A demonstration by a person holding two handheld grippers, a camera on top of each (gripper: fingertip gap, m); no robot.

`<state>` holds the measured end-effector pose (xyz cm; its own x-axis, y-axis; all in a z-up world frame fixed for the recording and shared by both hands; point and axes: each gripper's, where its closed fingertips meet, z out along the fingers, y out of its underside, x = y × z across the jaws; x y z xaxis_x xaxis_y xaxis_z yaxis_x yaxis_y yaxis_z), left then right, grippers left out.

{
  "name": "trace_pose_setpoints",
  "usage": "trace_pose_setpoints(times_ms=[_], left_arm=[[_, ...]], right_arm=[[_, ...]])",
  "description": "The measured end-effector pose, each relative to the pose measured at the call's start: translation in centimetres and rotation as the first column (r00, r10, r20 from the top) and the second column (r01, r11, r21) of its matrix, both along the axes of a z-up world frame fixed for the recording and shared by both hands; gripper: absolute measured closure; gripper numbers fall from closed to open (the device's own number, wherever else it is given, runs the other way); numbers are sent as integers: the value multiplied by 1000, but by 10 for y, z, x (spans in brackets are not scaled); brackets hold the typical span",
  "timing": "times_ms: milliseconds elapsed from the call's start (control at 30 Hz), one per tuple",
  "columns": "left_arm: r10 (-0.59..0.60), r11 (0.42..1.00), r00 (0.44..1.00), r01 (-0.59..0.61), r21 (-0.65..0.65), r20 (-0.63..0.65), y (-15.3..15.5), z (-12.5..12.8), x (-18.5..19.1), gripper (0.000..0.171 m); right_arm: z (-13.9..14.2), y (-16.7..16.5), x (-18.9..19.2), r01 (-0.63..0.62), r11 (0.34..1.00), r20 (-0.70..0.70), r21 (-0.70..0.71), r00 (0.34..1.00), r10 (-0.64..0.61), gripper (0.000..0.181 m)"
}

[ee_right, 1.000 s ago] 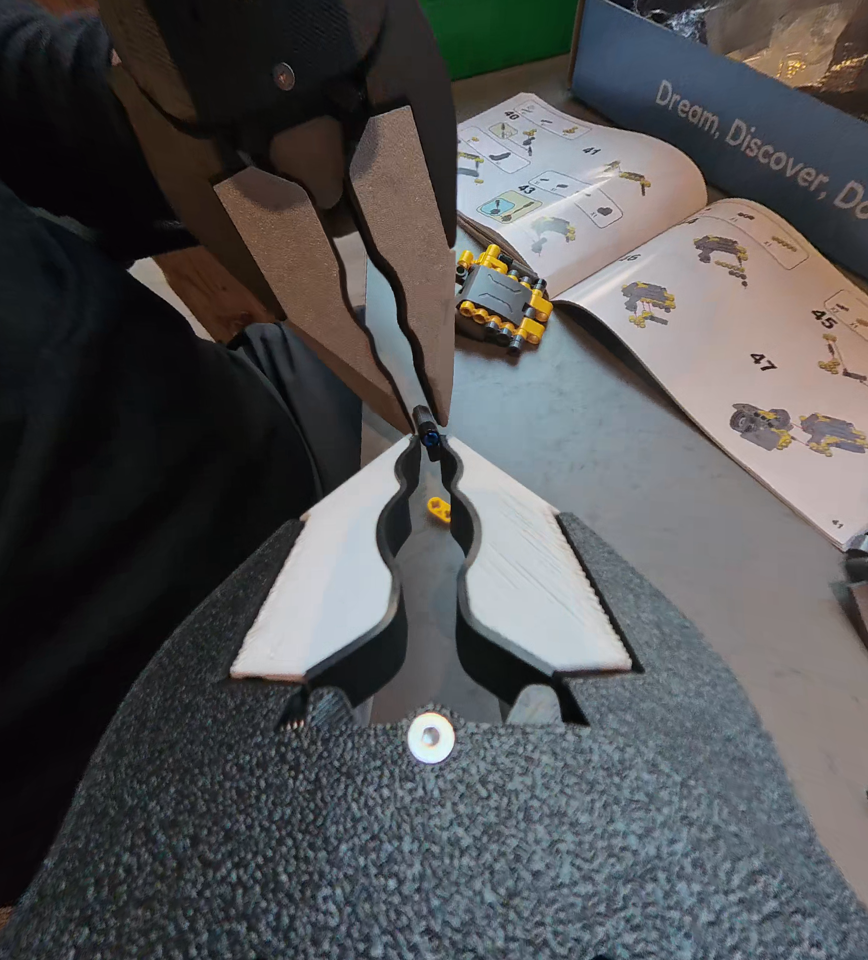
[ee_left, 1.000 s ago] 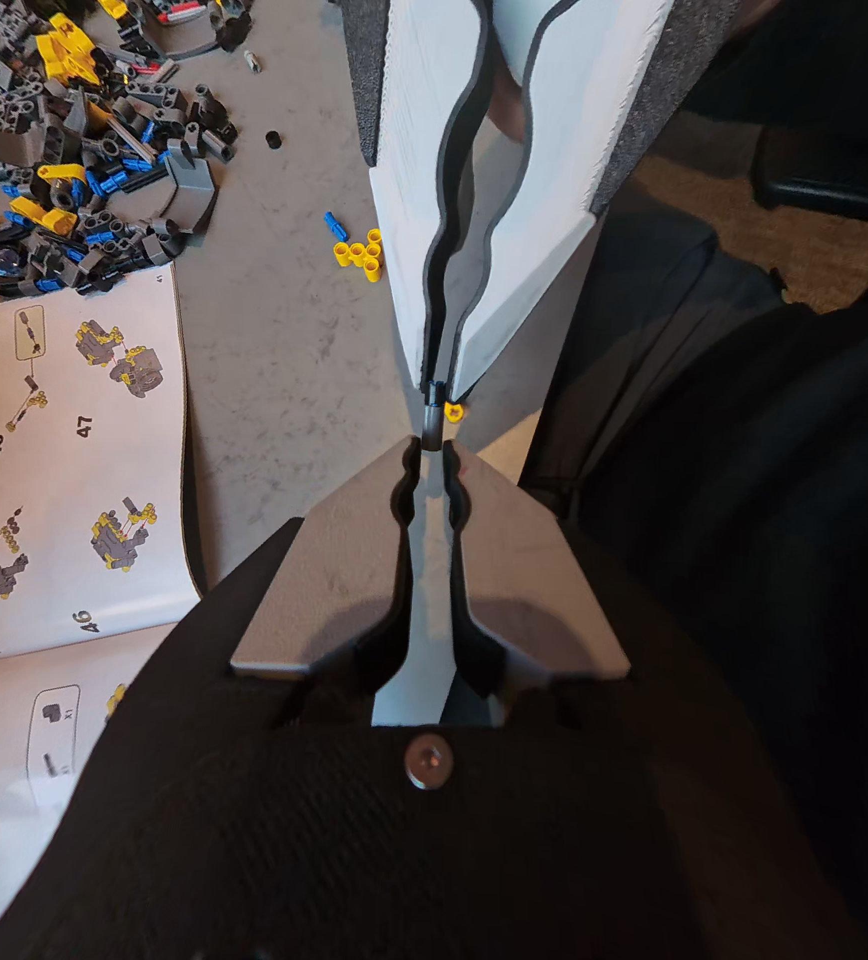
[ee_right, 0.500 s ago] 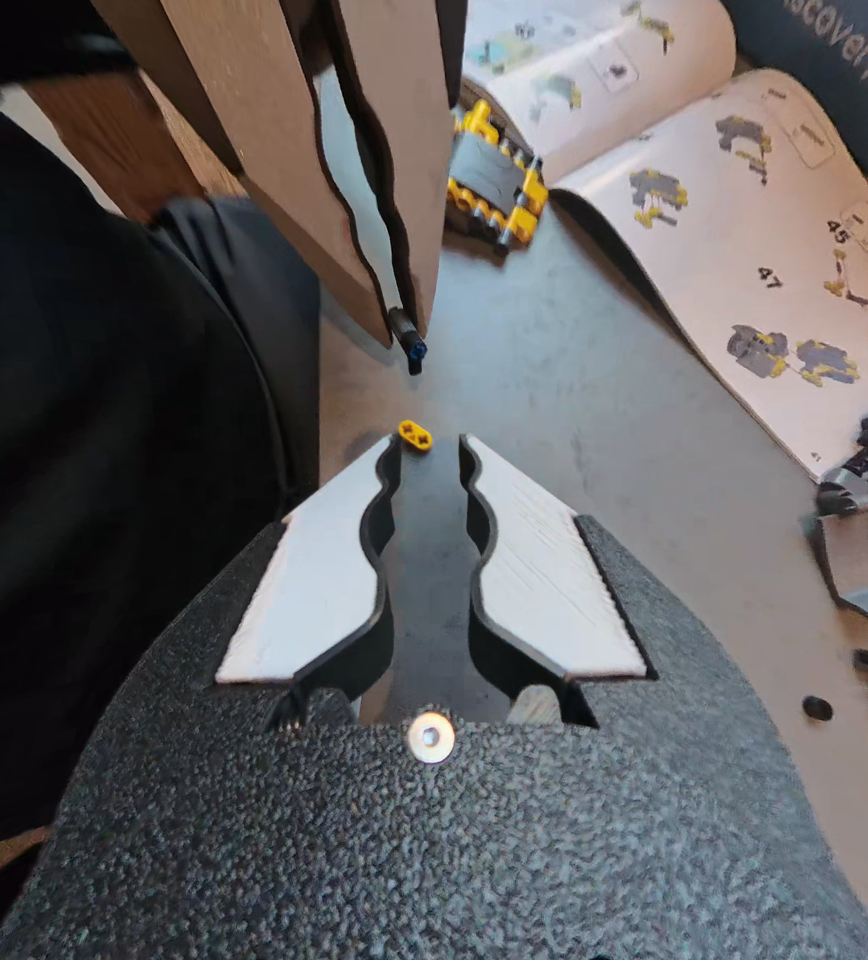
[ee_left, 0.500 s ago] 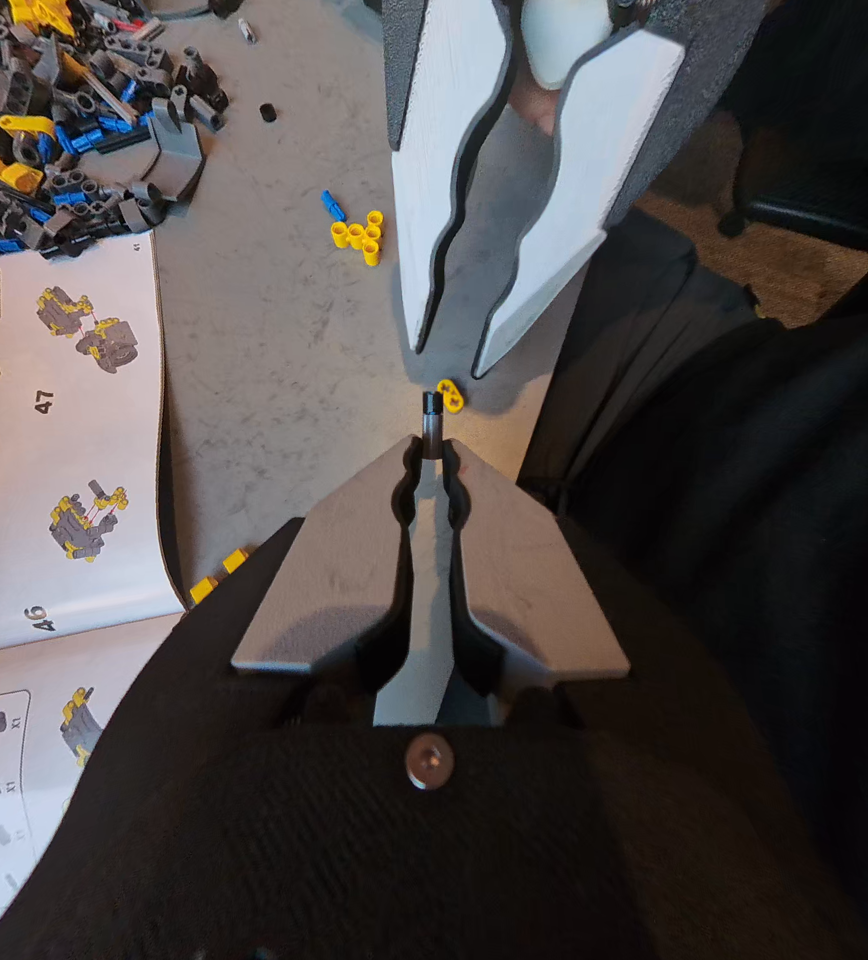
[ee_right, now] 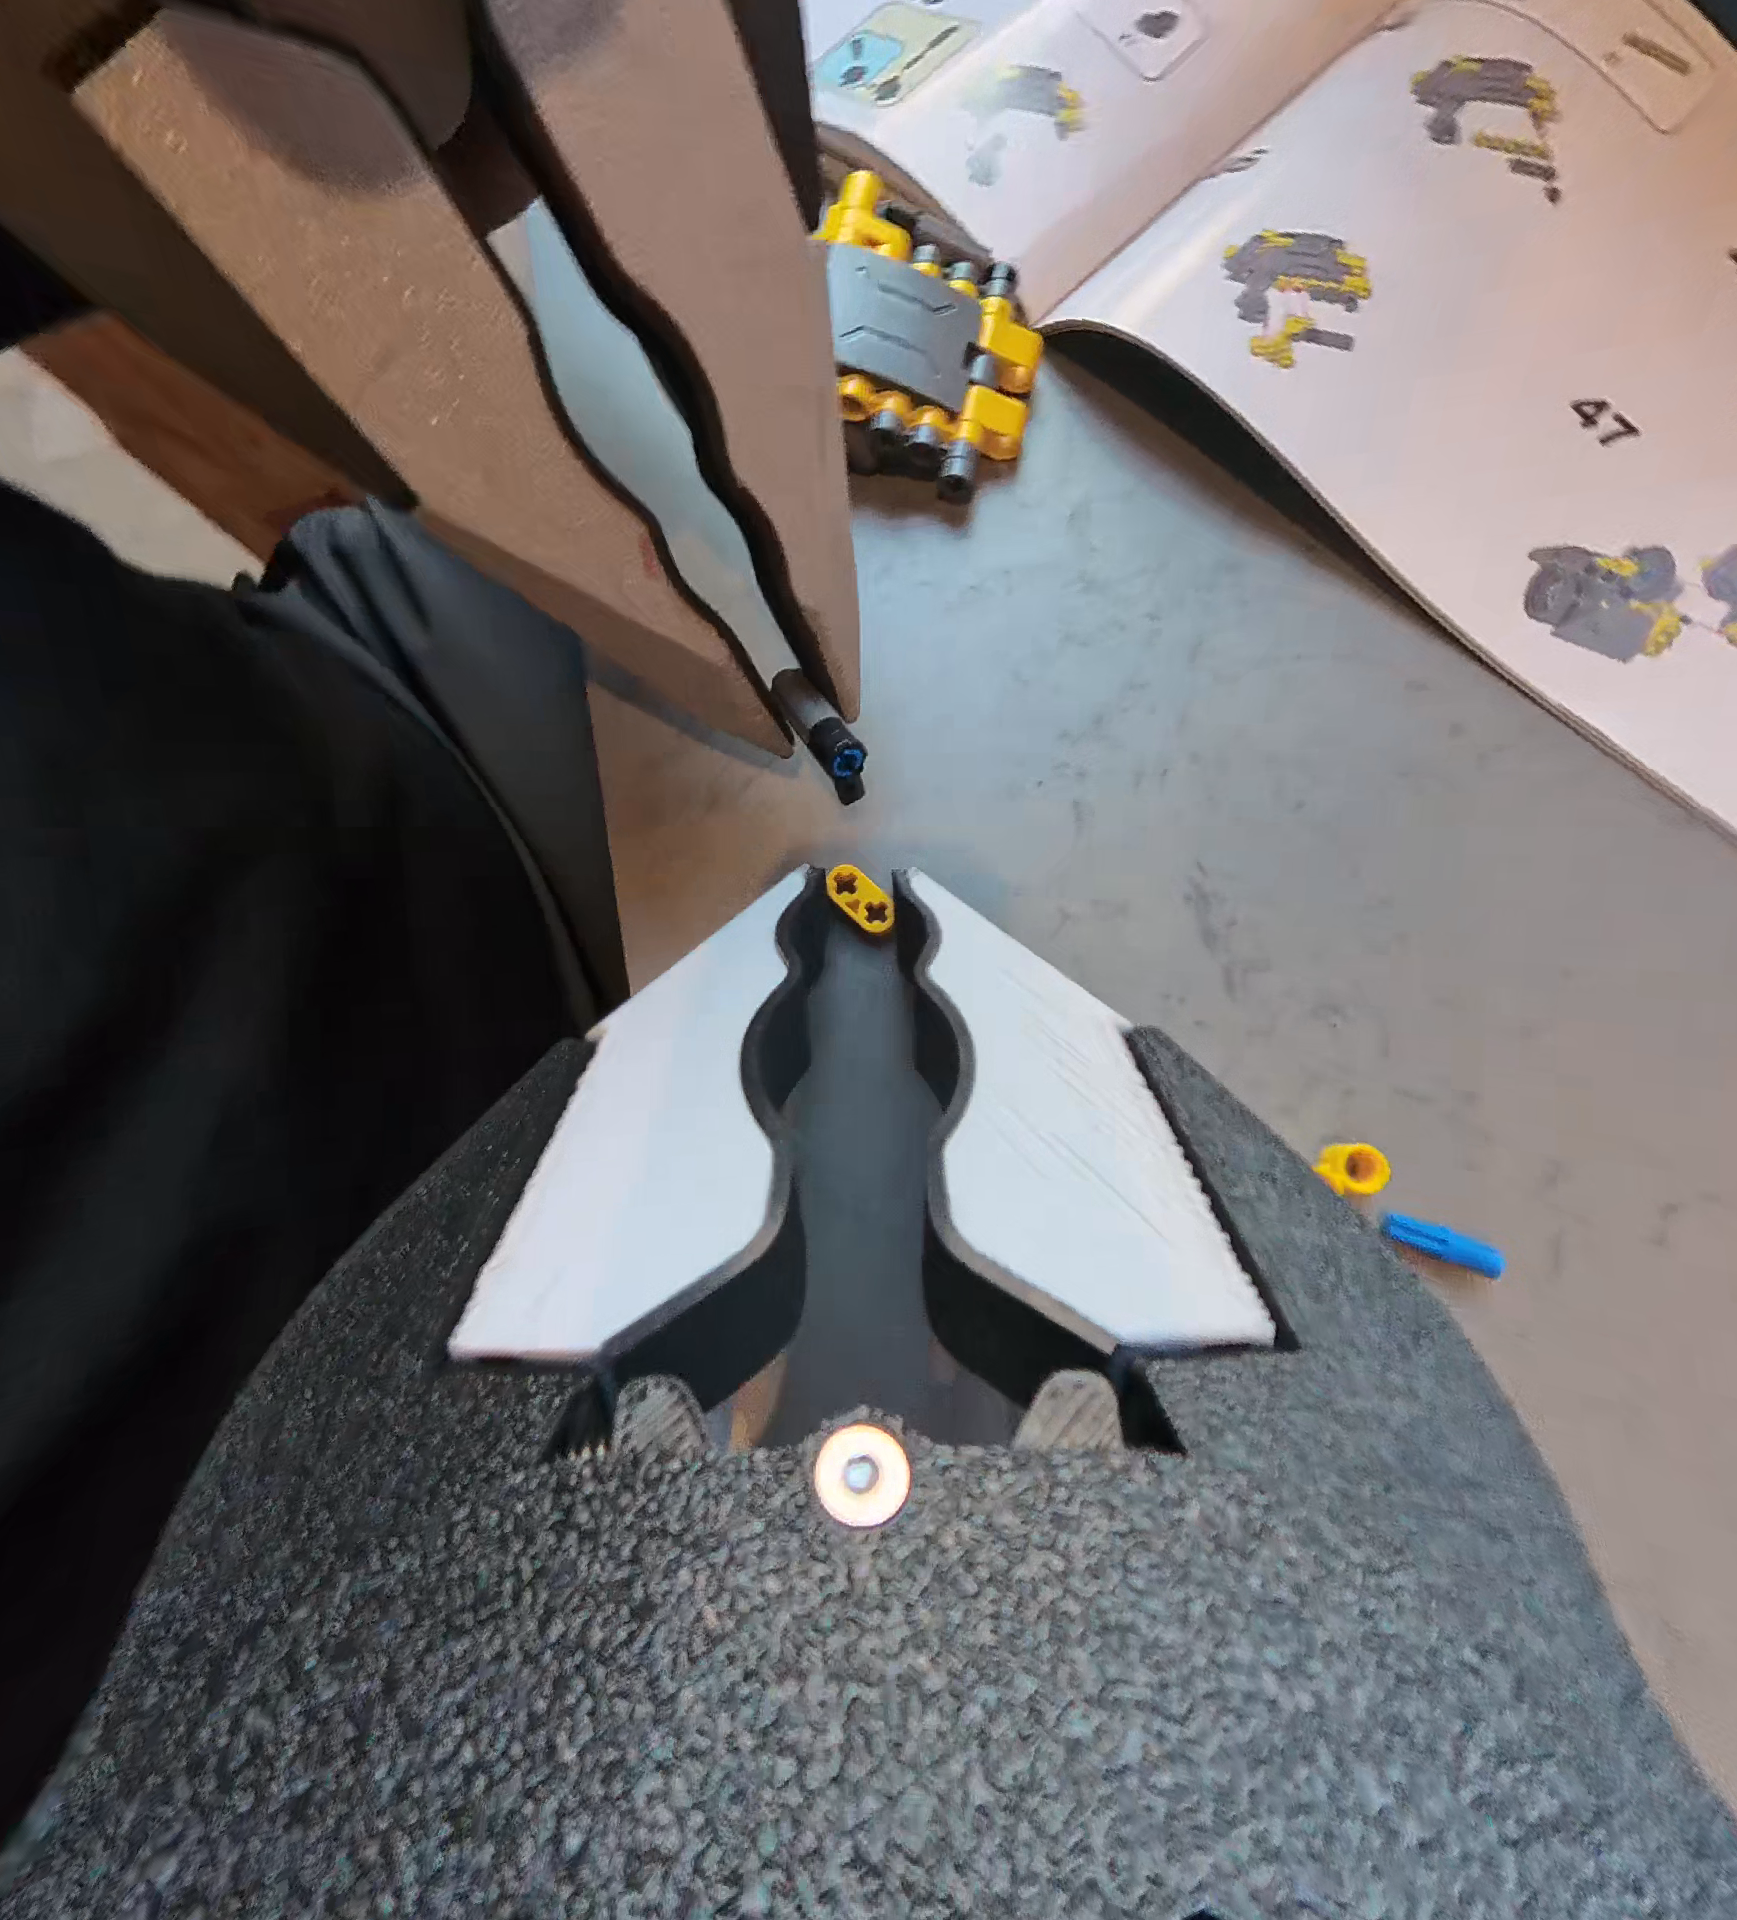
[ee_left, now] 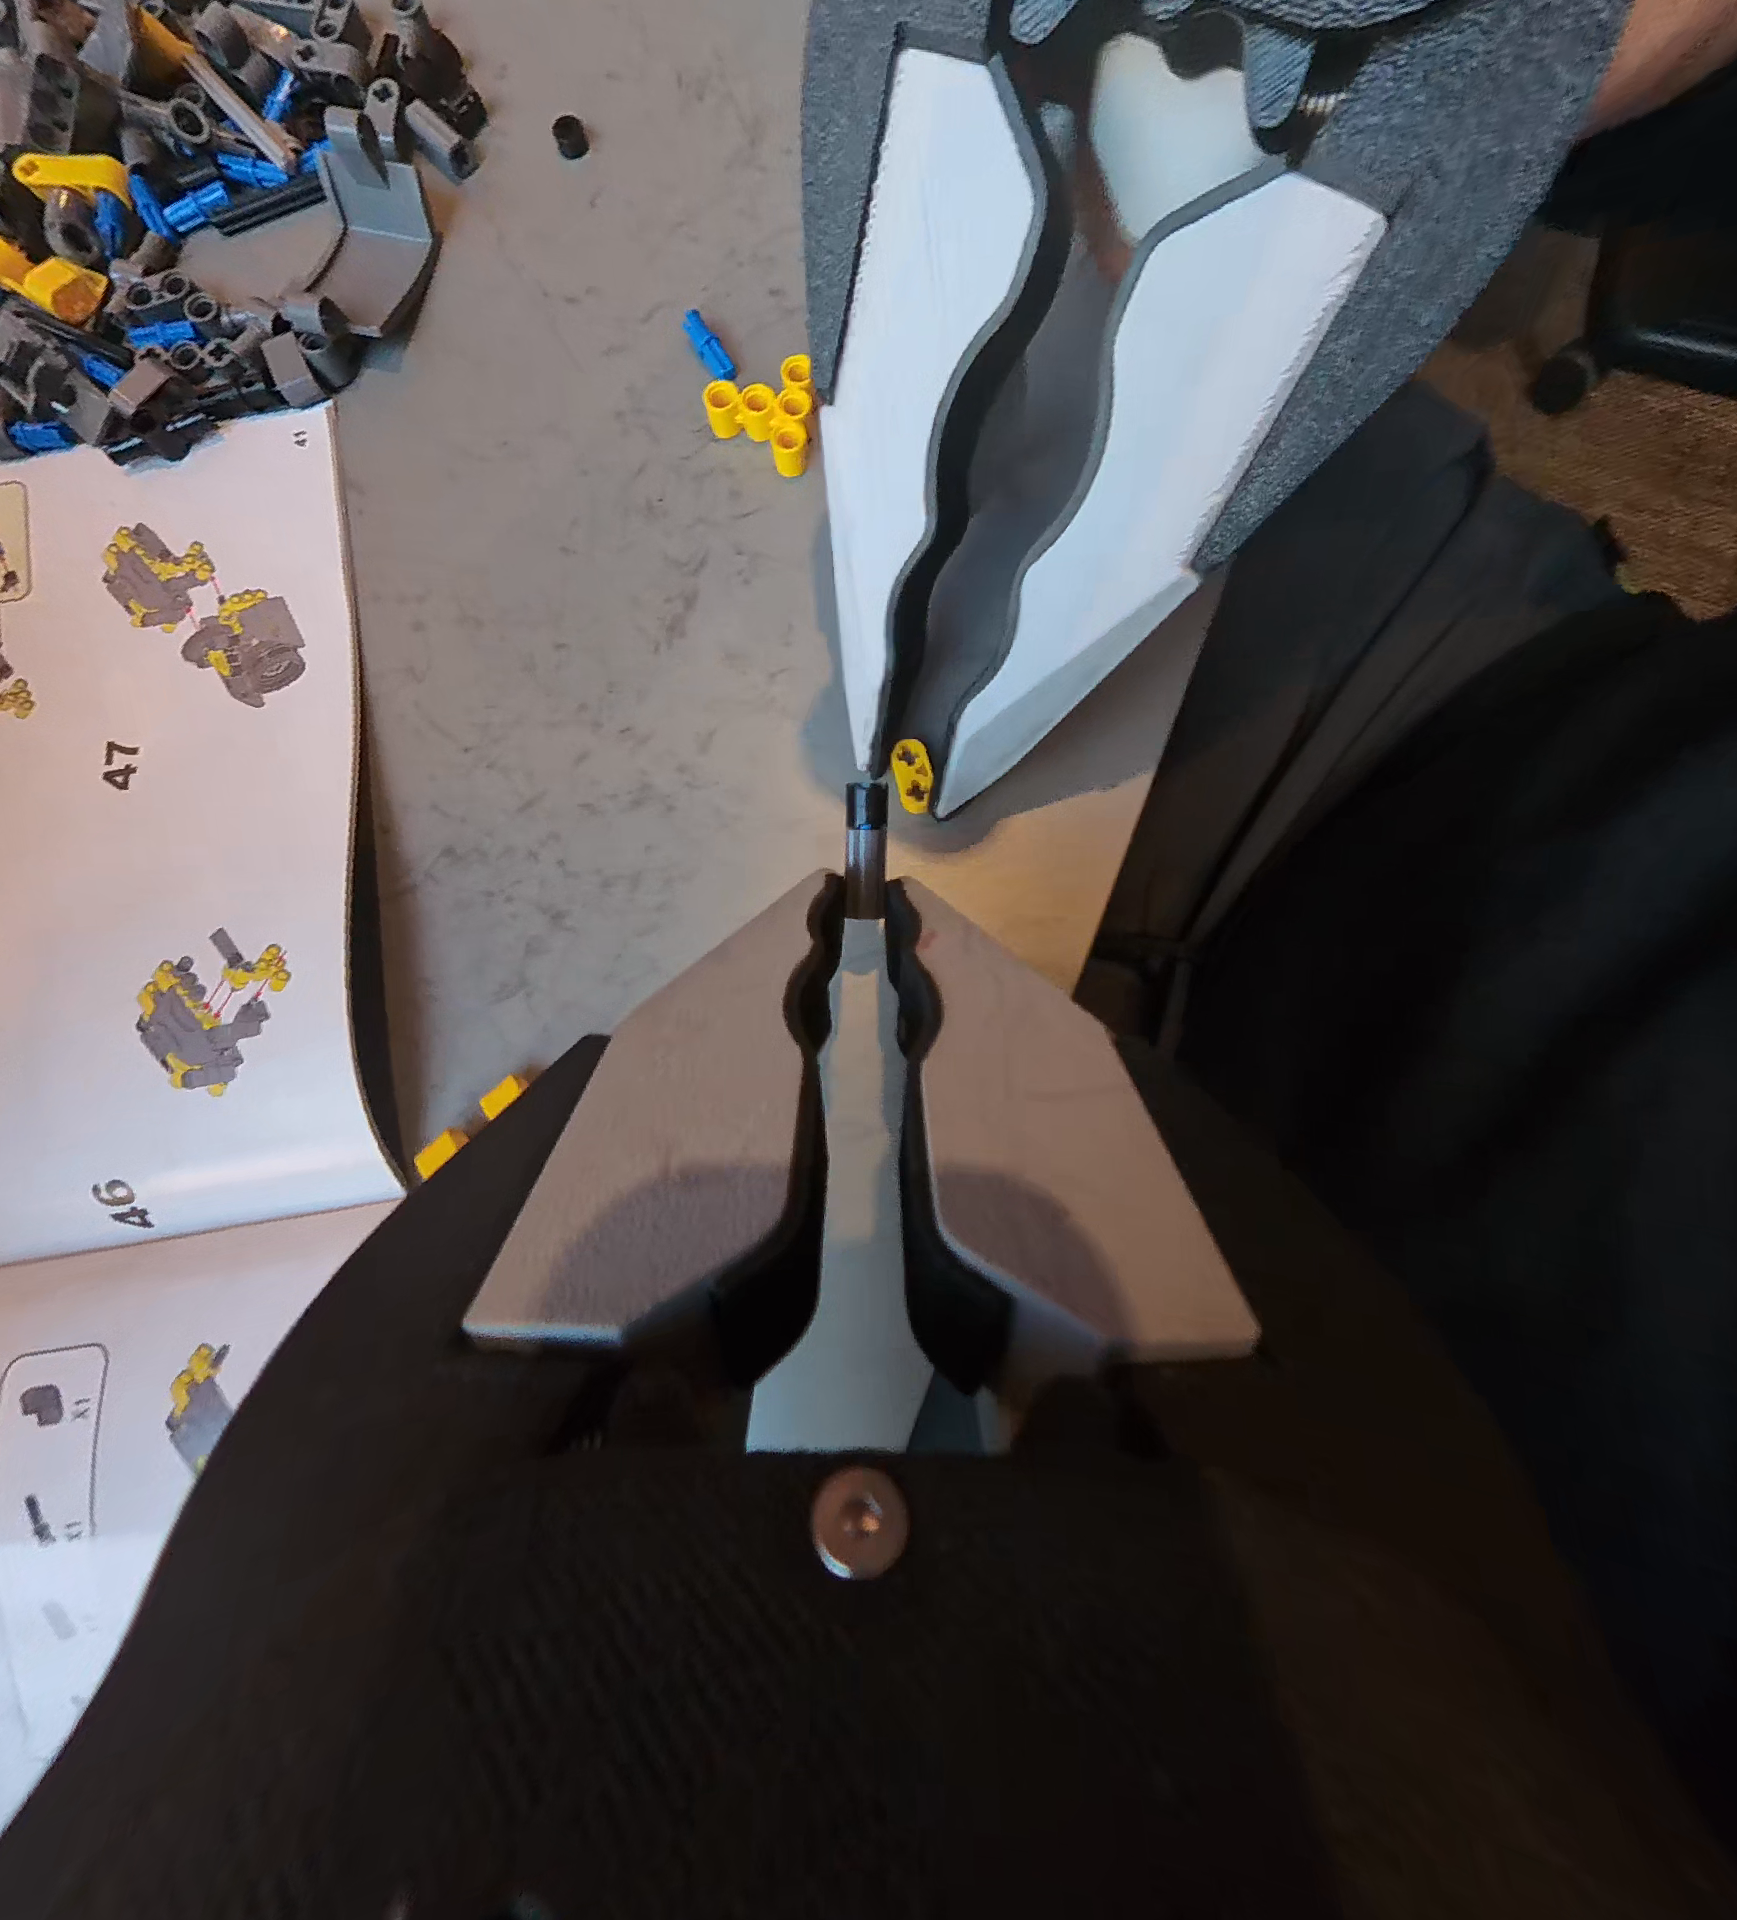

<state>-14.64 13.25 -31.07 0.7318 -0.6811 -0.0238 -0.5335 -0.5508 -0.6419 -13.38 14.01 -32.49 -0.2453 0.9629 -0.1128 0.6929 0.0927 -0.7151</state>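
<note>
A grey mottled table [ee_left: 573,644] is carrying an open instruction booklet [ee_left: 116,852] showing small pictures of a grey and yellow model. A heap of grey, black, blue and yellow building pieces [ee_left: 147,229] is lying just beyond the booklet. A cluster of yellow tubes [ee_left: 765,410] is sitting beside a blue pin [ee_left: 708,343]. A partly built grey and yellow block [ee_right: 931,343] is resting against the booklet's edge.

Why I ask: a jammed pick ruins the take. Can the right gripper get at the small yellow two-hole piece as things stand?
Probably yes: the yellow two-hole piece sits between the right gripper fingertips, nothing covering it.
</note>
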Motion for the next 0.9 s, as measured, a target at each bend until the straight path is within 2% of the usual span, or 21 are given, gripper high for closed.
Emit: trace_pose_setpoints(times_ms=[133, 233, 367, 467, 567, 700, 767, 900], left_arm=[[9, 1000, 998, -8, 18, -66, 3, -3, -7, 167], [-8, 1000, 998, 9, 15, -64, 3, -4, -4, 167], [-40, 999, 994, 43, 27, -100, 5, -3, -2, 167], [-60, 998, 990, 63, 23, -130, 7, -2, -1, 167], [-72, 997, 986, 75, 16, -152, 8, -1, 3, 167], [-60, 998, 985, 60, -10, -159, 7, -3, 7, 167], [-52, 999, 986, 49, -22, -160, 6, -5, 6, 167], [-42, 999, 989, 38, -29, -143, 3, -8, 4, 167]], right_arm=[[0, 6, 0, 132, 991, -4, 22, 991, -132, 170], [2, 8, 2, 178, 983, -28, 46, 984, -177, 168], [11, 6, 5, 147, 989, -58, 9, 988, -147, 157], [24, 18, 8, 115, 993, -97, 39, 989, -111, 162], [33, 16, 9, 5, 998, -109, 64, 994, 2, 165], [21, 14, 13, -107, 985, -28, 132, 993, 111, 170], [11, 20, 17, -108, 982, 38, 157, 994, 104, 166], [4, 12, 16, -141, 985, 48, 96, 989, 137, 160]])
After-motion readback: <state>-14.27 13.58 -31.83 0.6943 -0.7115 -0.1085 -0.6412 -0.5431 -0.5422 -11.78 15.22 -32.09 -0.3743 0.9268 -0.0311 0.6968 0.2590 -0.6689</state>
